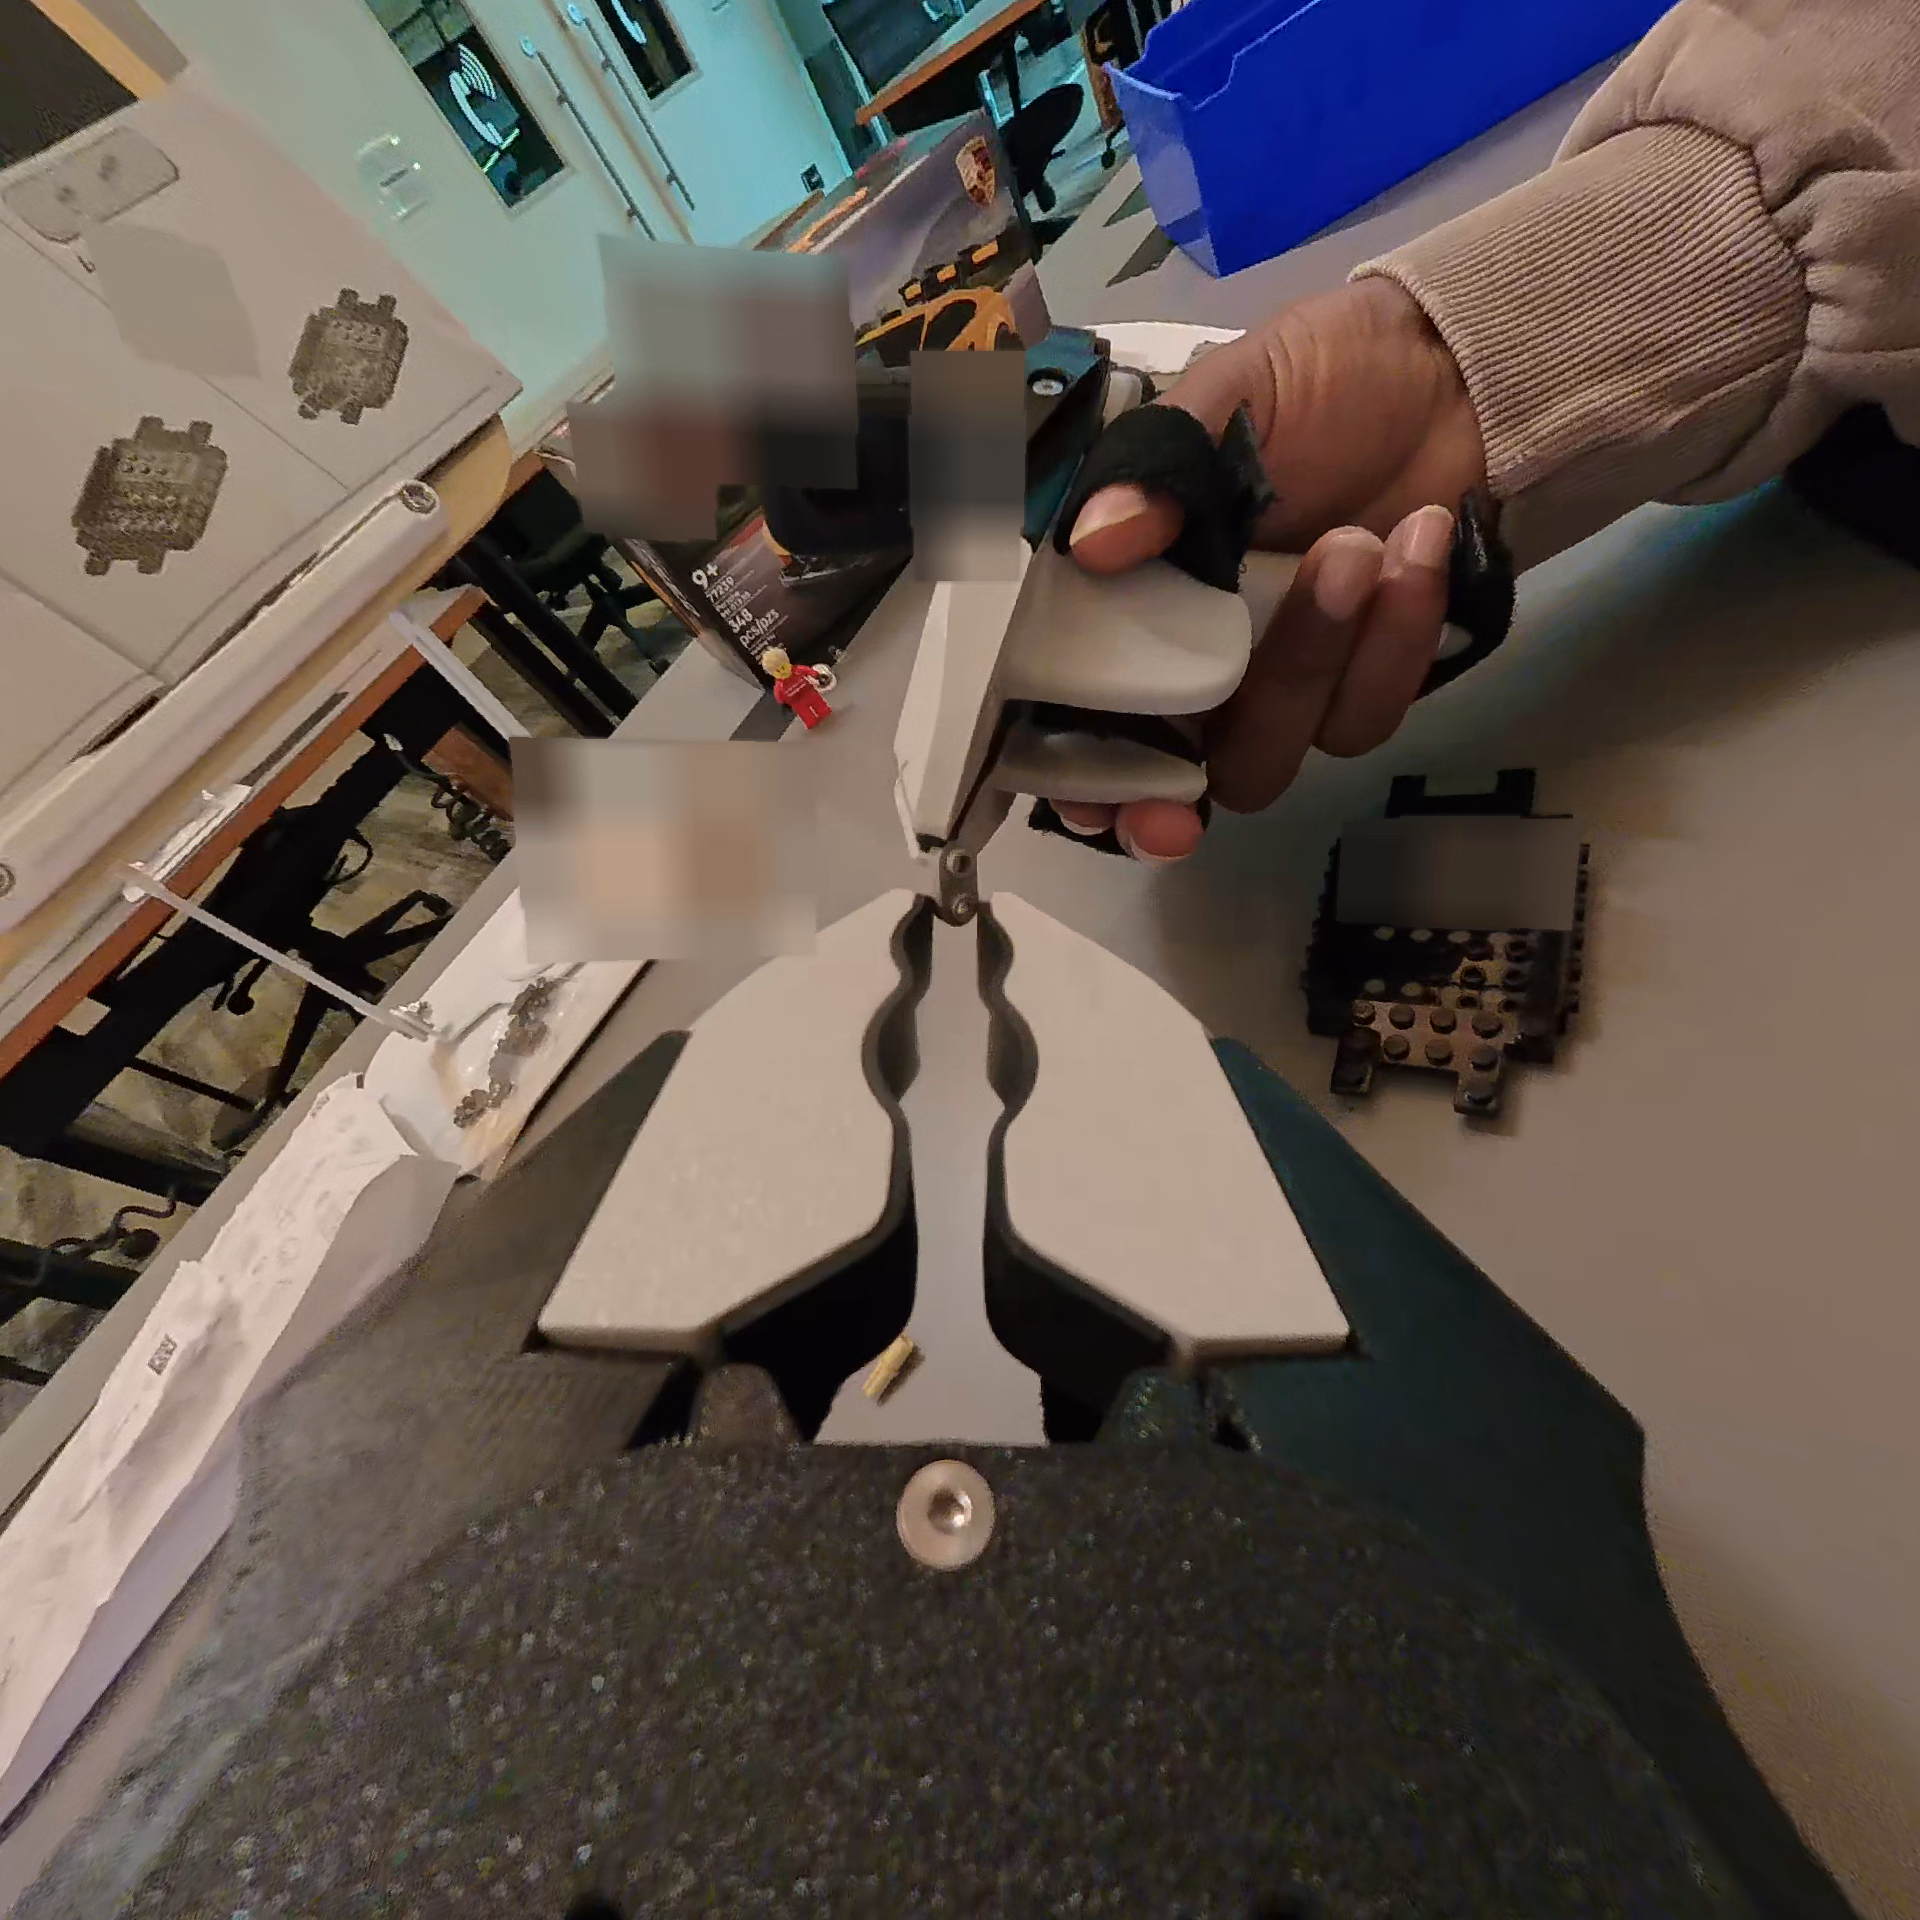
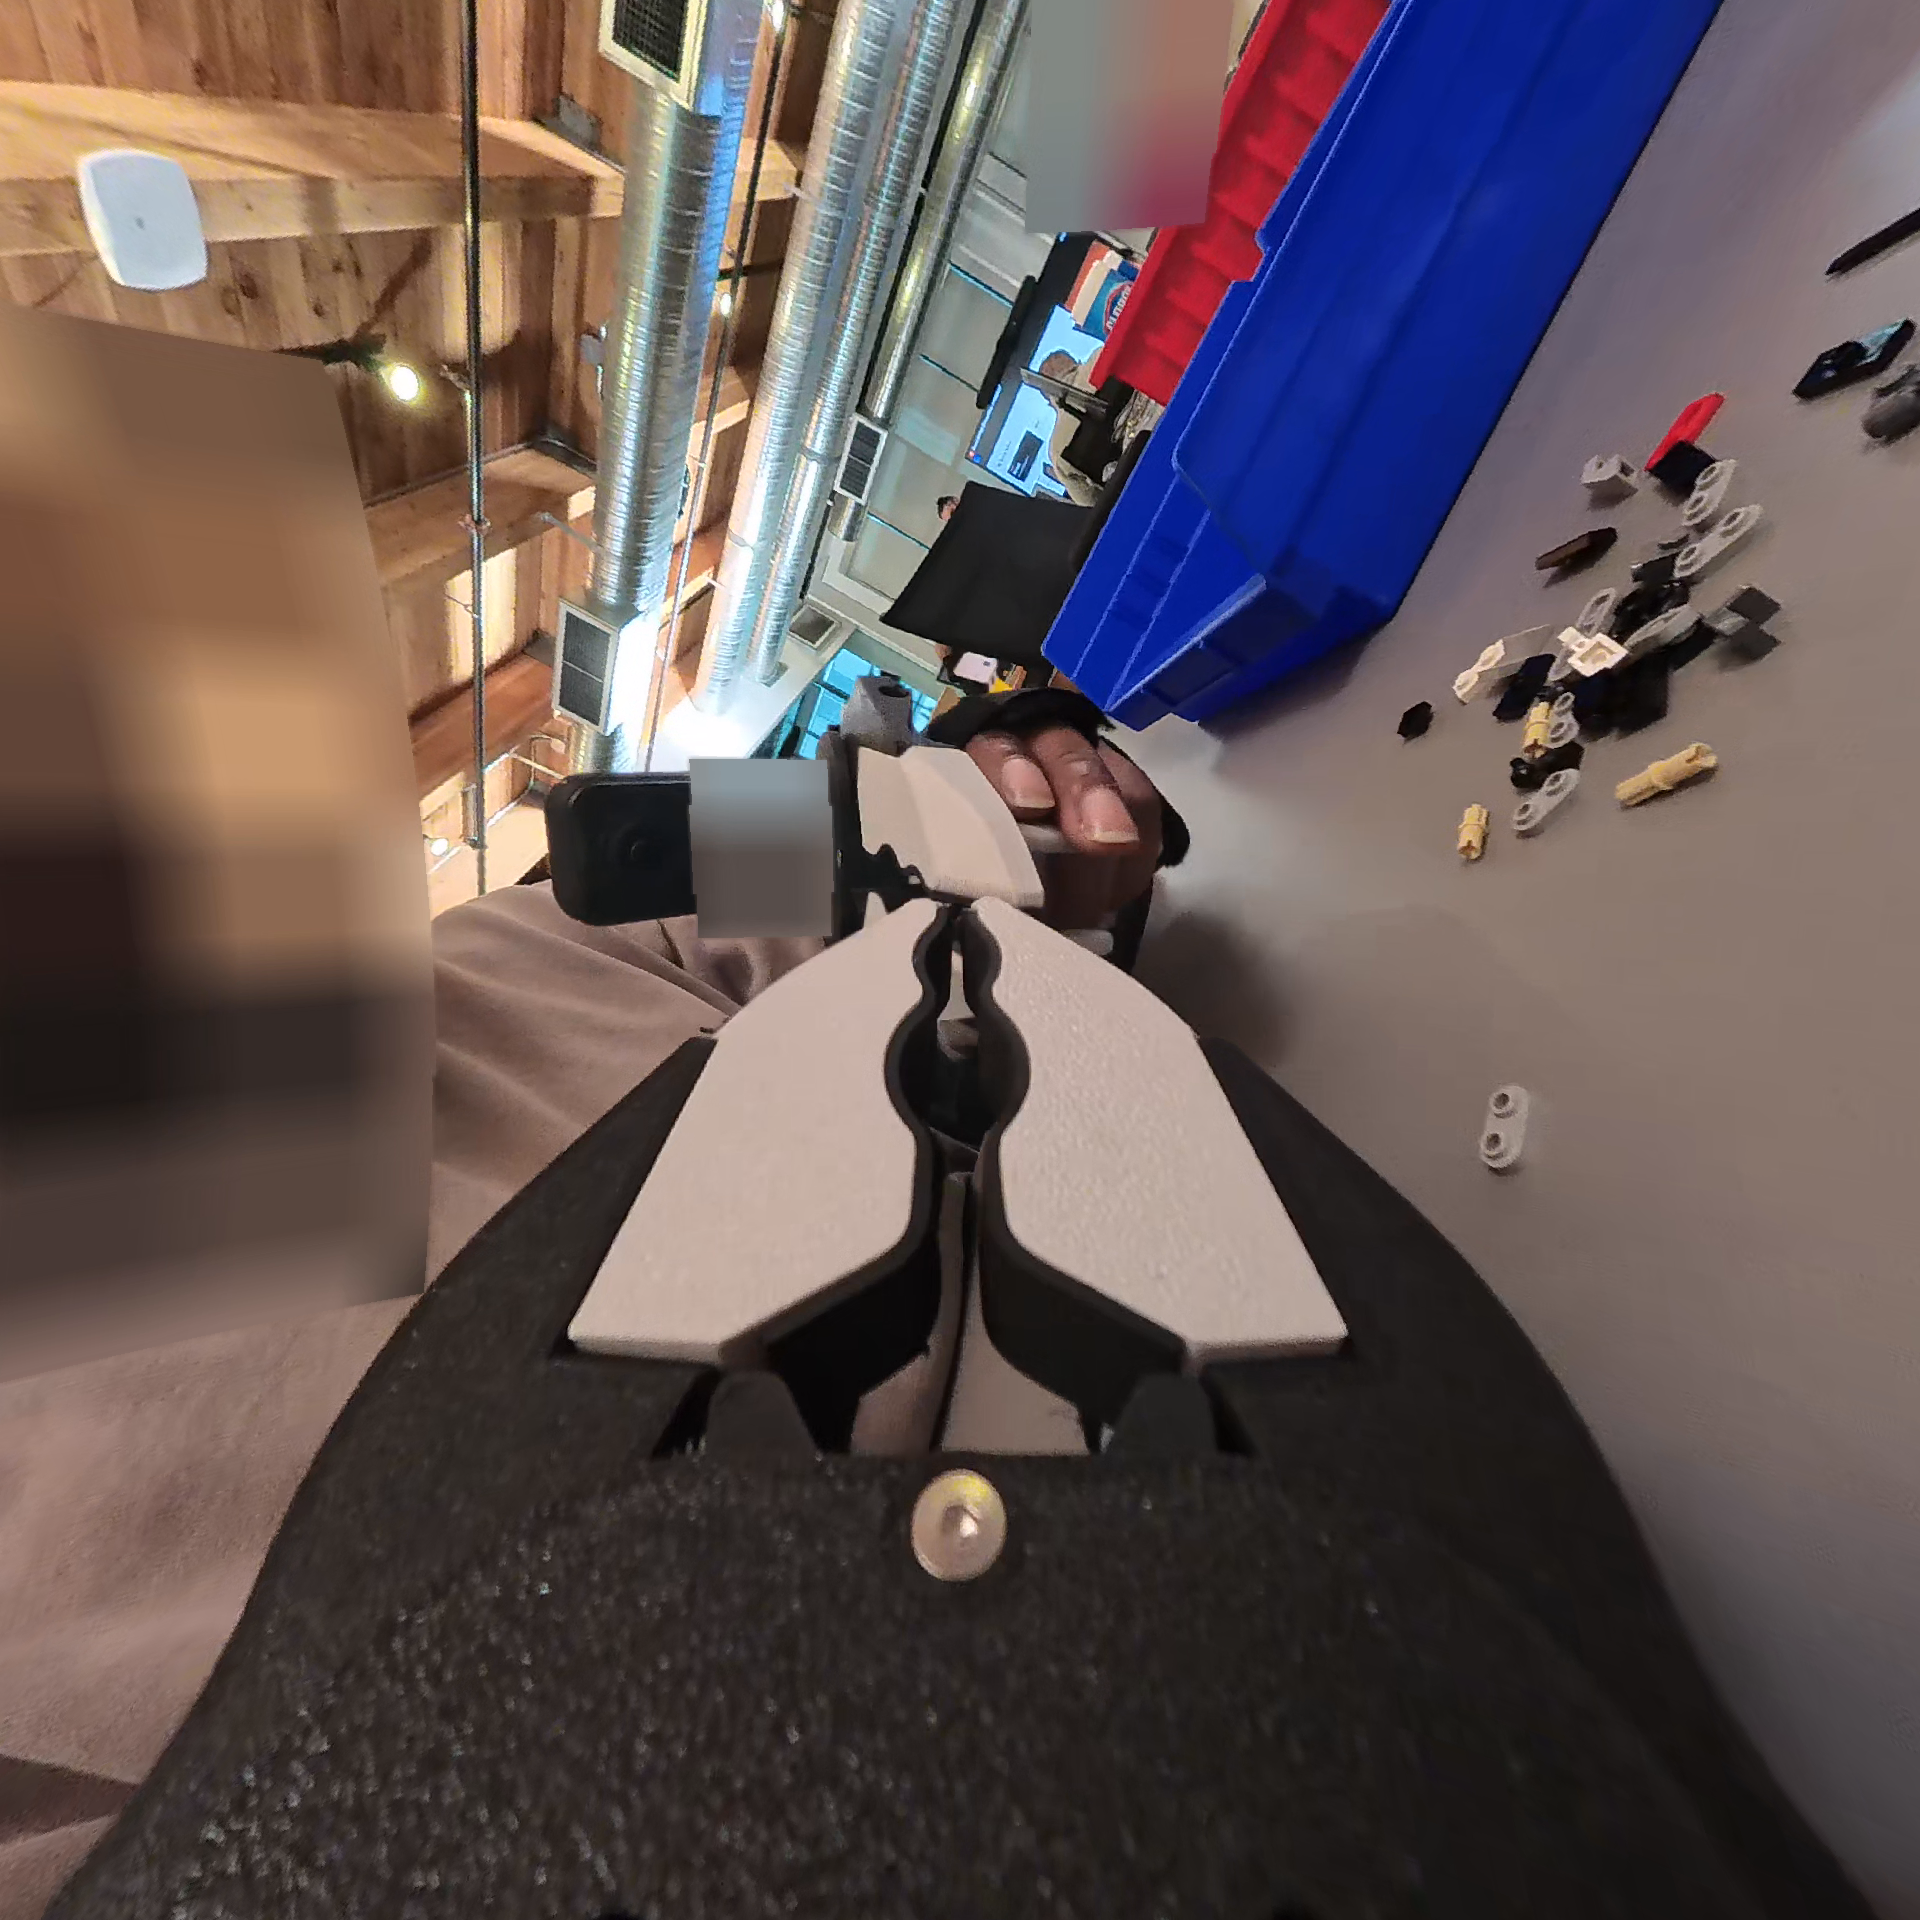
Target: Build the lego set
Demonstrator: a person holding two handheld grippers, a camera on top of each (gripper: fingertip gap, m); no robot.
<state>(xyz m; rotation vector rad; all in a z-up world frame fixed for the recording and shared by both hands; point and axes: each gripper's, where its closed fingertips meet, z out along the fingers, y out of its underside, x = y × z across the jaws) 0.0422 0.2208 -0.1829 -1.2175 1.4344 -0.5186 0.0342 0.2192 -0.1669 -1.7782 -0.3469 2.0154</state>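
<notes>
In the left wrist view a small grey two-hole link piece (image 1: 957,881) stands upright in the air above the grey table (image 1: 1558,1351). My right gripper (image 1: 940,831), held by a hand, comes in from the upper right and is shut on the piece's top end. My left gripper (image 1: 951,906) has its two tips closed against the piece's lower end. In the right wrist view my right gripper (image 2: 951,912) is shut at its tips, and the left gripper (image 2: 920,888) meets it tip to tip; the piece is mostly hidden there. A black studded Lego base (image 1: 1455,1018) lies on the table to the right.
A red minifigure (image 1: 802,691) stands by the Lego box (image 1: 790,582). An instruction booklet (image 1: 208,364) and a parts bag (image 1: 499,1049) are at the left. A blue bin (image 2: 1299,468) lies beside a pile of loose pieces (image 2: 1621,644). A lone grey link (image 2: 1504,1127) lies nearer.
</notes>
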